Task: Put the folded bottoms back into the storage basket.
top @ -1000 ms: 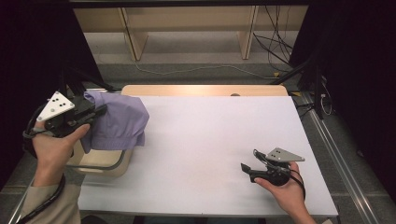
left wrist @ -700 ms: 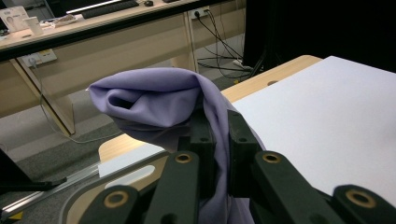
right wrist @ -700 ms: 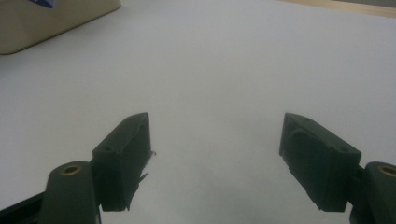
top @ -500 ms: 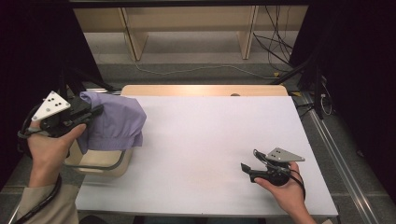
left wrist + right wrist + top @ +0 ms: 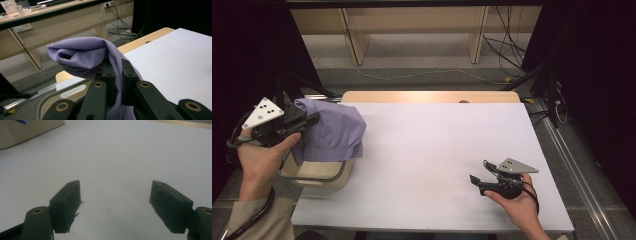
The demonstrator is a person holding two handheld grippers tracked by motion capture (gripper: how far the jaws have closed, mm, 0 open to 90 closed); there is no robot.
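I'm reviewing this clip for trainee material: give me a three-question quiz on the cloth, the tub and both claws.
1. True or false: the left claw is shut on the purple cloth.
2. What is between the jaws of the right claw? A) a fold of cloth B) nothing C) a cable
3. Fill in: the cloth hangs over the beige ____ at the left edge of the white table.

Key
1. True; in the left gripper view the jaws pinch a fold of it.
2. B; they stand apart above bare tabletop.
3. tub
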